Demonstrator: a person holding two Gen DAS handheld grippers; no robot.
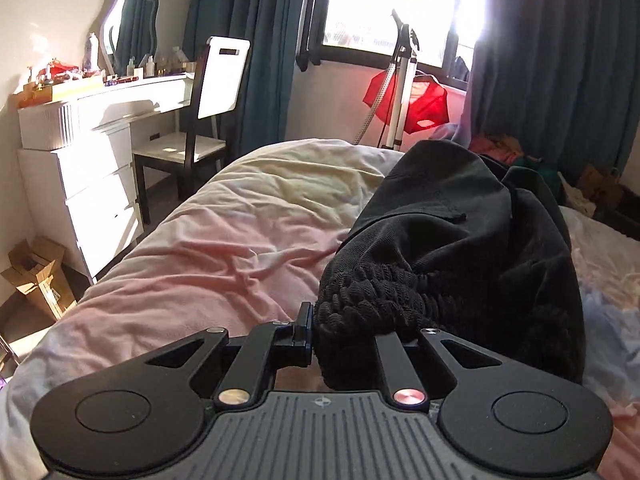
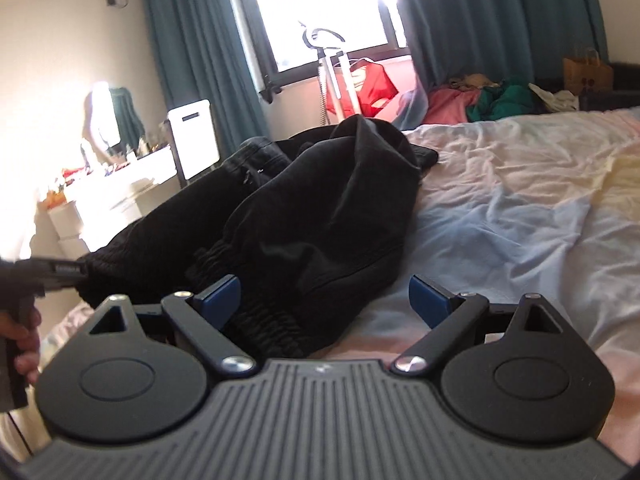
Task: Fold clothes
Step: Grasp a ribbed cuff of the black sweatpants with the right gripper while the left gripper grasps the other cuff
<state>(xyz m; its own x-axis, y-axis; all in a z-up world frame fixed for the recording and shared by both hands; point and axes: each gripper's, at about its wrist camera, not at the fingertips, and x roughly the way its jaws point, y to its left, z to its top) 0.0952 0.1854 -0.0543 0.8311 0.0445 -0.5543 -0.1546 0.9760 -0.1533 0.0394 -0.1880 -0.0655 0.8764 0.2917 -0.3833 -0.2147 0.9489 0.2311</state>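
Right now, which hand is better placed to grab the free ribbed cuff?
Right. The right tool stands open with that cuff lying between its pads on the bed. The left tool is already shut on the garment's other ribbed end.

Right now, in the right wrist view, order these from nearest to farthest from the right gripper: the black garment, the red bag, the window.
1. Black garment: closest, its ribbed edge lying between the open right gripper fingers, left of centre.
2. Red bag: beyond the bed, hanging on the stand.
3. Window: farthest, on the back wall.
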